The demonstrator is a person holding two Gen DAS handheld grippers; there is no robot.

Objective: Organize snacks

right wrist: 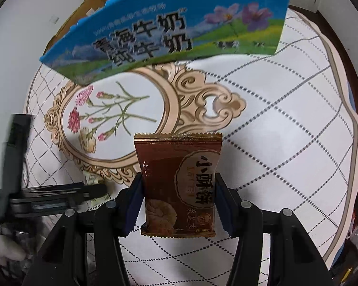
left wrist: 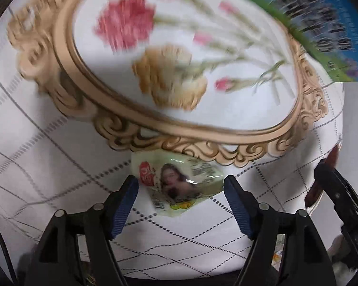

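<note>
The blue milk carton box [right wrist: 164,31] stands as a wall along the far side of the surface [right wrist: 286,124]. Between it and the right tool [right wrist: 177,205] lies open cloth. The left tool [right wrist: 47,197] crowds the near left; the right side lies bare.

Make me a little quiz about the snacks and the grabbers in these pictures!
1. True or false: the right gripper holds the brown snack packet.
2. Which snack lies on the tablecloth between the left gripper's open jaws? A) pale green packet B) red can
3. Fill in: behind the flower picture on the cloth stands a blue ____.

Key: 1 true; 2 A; 3 box.
</note>
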